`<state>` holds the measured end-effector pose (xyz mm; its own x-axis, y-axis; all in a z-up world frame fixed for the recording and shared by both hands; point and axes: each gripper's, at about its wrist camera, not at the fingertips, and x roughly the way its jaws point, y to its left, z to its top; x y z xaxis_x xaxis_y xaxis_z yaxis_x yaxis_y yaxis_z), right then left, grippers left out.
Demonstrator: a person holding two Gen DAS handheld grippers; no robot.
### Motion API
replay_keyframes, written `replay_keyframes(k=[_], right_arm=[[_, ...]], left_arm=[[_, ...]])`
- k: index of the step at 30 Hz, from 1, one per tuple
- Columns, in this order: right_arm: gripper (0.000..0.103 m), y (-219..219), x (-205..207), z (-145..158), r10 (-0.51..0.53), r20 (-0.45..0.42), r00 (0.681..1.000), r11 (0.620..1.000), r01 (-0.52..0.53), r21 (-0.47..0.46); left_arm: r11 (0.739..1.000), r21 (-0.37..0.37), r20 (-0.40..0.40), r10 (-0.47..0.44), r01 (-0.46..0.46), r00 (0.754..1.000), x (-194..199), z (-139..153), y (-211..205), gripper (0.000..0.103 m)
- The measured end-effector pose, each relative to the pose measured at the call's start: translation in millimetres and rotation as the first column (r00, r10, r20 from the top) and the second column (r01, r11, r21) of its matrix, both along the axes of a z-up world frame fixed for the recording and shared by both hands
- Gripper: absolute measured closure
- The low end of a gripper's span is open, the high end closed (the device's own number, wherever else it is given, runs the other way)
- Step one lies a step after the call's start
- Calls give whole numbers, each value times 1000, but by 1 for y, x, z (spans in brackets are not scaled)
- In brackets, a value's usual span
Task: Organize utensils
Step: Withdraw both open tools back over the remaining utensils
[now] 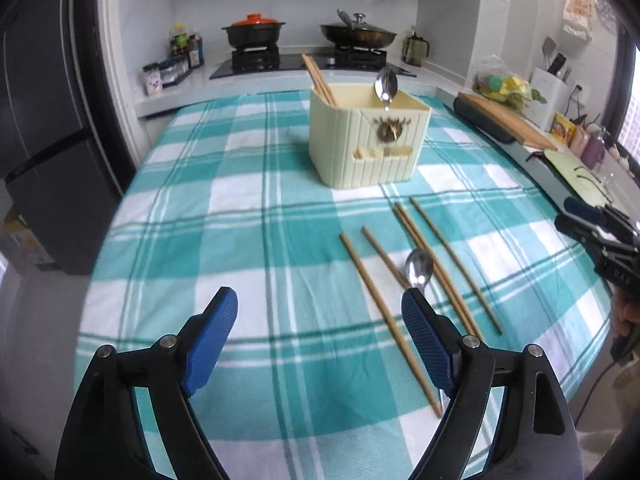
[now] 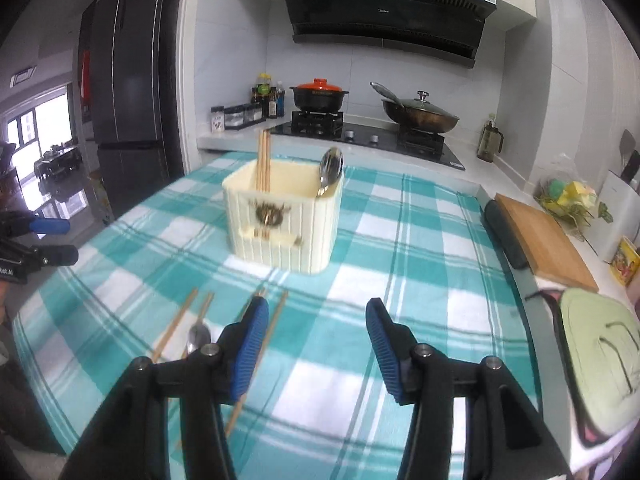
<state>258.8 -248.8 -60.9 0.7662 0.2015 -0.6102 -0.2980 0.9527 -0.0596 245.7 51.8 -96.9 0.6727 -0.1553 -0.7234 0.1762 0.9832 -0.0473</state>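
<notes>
— Blue pads first: how does the left hand-held gripper (image 1: 320, 320) stand?

— Released, jaws spread wide and holding nothing, low over the teal checked cloth (image 1: 224, 216) on the counter. The right hand-held gripper (image 2: 314, 334) is likewise spread and holding nothing.

— And what lies closest to them?

— Just beyond the left one's right pad, a loose spoon (image 1: 418, 269) lies on the cloth, bowl pointing away toward the holder, handle running back under the pad. Around it lie loose chopsticks (image 1: 386, 320), five as far as I can count, long axes roughly parallel, slanting from near right to far left.

— Farther out?

— A cream utensil holder (image 1: 366, 136) stands upright on the cloth. Inside, chopsticks (image 2: 264, 160) stand on end in the left part, leaning slightly, and a spoon (image 2: 330, 170) rests bowl-up in the right part.

— Behind that?

— A stove with a red-lidded pot (image 2: 319, 94) and a wok (image 2: 420, 116).
</notes>
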Motion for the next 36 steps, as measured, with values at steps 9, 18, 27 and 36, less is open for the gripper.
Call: replay_keyframes(k=[9, 18, 27, 36], right_arm=[[51, -9, -73, -88, -129, -70, 989, 992, 129, -6], [51, -28, -66, -121, -199, -123, 972, 980, 197, -32], [51, -32, -60, -128, -230, -159, 960, 973, 232, -9], [51, -29, -60, -128, -237, -155, 959, 971, 237, -21]], left_arm=[[991, 31, -62, 132, -130, 989, -21, -77, -2, 18], [982, 19, -85, 188, -187, 979, -14, -94, 8, 18], [989, 43, -114, 142, -138, 983, -7, -98, 0, 6], [990, 46, -120, 136, -131, 983, -8, -99, -1, 3]])
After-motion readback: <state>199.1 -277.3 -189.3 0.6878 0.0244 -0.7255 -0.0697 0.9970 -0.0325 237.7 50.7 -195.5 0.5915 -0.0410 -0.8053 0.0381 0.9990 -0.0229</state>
